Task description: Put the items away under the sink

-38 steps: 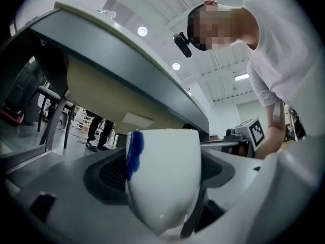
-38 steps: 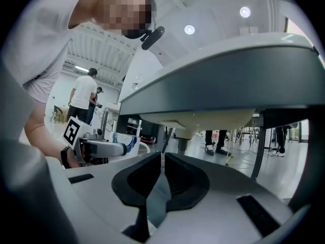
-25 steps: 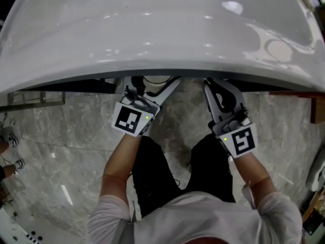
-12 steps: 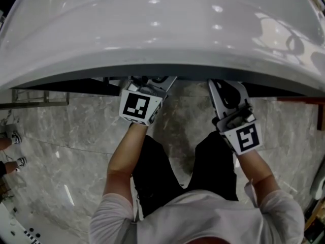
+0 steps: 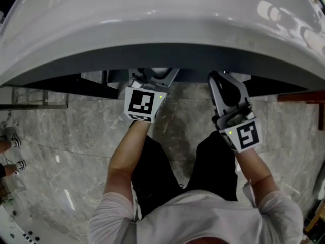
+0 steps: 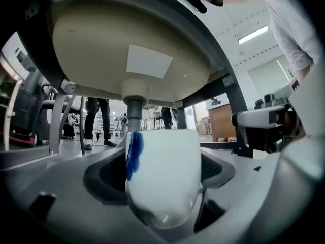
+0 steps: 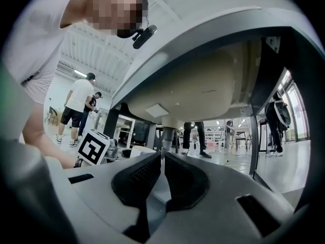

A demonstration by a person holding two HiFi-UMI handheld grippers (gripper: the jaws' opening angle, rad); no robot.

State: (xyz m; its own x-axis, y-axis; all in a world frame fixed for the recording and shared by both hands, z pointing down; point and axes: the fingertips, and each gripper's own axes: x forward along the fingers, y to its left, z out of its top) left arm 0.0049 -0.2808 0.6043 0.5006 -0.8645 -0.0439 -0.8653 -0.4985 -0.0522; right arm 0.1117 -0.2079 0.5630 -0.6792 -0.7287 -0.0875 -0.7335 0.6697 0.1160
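In the left gripper view, a white cup with a blue mark point(image 6: 162, 177) sits between the jaws of my left gripper point(image 6: 163, 159), which is shut on its sides. In the head view the left gripper point(image 5: 150, 78) reaches under the front rim of the white sink point(image 5: 162, 29), and only a sliver of the cup point(image 5: 159, 71) shows. My right gripper point(image 5: 223, 81) lies beside it at the right, its tips just under the rim. Its jaws point(image 7: 163, 162) are shut with nothing between them. The basin's underside point(image 6: 132, 50) and drain pipe point(image 6: 133, 113) are straight ahead of both.
A dark metal frame point(image 6: 231, 111) carries the sink, with a leg point(image 7: 256, 131) at the right. Grey marble floor point(image 5: 61, 136) lies below. People point(image 6: 99, 121) stand beyond the sink. My knees point(image 5: 152, 161) are close under the grippers.
Both grippers have moved forward and lower, further under the sink's rim. The left one has rolled a little with the cup still in it, and more of the cup is now hidden.
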